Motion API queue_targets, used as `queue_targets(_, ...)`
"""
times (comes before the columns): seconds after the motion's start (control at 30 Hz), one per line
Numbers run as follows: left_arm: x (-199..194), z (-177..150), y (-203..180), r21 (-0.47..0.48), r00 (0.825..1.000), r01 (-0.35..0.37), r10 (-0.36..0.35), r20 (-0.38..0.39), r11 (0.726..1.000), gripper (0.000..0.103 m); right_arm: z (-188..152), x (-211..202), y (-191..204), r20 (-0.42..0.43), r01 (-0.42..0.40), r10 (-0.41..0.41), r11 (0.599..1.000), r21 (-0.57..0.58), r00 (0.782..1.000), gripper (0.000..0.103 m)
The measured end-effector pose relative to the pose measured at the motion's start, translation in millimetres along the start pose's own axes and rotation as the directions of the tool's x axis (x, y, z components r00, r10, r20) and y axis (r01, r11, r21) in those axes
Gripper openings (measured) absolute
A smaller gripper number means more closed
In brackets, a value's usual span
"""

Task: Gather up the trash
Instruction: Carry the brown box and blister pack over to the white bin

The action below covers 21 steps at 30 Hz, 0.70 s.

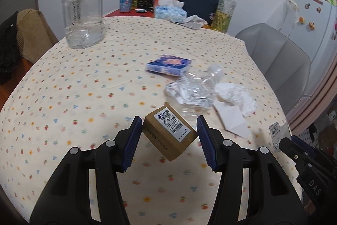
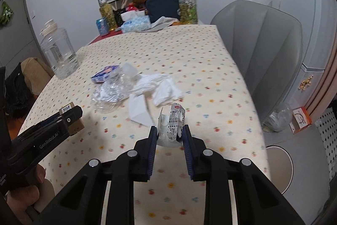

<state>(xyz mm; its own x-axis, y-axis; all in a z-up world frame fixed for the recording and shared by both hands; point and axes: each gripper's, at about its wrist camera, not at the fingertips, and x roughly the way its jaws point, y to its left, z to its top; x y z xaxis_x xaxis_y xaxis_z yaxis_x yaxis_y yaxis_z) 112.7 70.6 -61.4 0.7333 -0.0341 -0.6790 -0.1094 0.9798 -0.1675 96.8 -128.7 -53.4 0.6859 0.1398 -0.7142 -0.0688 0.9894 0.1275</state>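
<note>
We hold a small cardboard box (image 1: 170,132) between the blue pads of the left gripper (image 1: 168,136); the box is tilted, one corner down, its barcode label up, and it hangs clear of the dotted tablecloth (image 1: 84,81). The tongs pinch it at a middling spread. The right gripper (image 2: 170,136) pinches a crumpled silvery wrapper (image 2: 173,127), printed and curled; its tongs stand close together on it, and no earlier view is given to compare.

We take the box as landmark. Just beyond it lies a crushed clear plastic bottle (image 1: 193,88), and touching that bottle on its right a heap of white tissue (image 1: 233,98) with a flat white sheet spread toward us. Beyond the bottle, near it, lies a blue tissue packet (image 1: 169,65). Far beyond and left of the box stands a large clear jug (image 1: 83,12) with a cream cap, upright and nearly empty. At the table's far edge we see a tissue box (image 1: 169,13), a dark blue handbag (image 1: 199,4), a blue can (image 1: 126,1) and several bottles crowded together. To the right of the box, past the table edge, stands a grey chair (image 1: 280,60). The bottle and tissue heap lie between the box and the blue packet. In the right wrist view a person's hand (image 2: 31,189) grips the left gripper's handle.
</note>
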Motion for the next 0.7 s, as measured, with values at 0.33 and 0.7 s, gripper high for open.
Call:
queue_targets(0.33, 0.8, 1.8, -60.9, 0.088, 0.998, 0.061, -0.061, -0.004, 0.994, 0.054, 2.7, -21.5, -51.6, 0.043, 0.067, -0.07, 0.995, 0.075, 0.997, 0.025)
queue_targets(0.7, 1.5, 0.9, -126.7, 0.189, 0.993, 0.12, -0.119, -0.016, 0.975, 0.054, -1.6, -40.5, -108.4, 0.064, 0.162, -0.173, 0.976, 0.145, 0.983, 0.025)
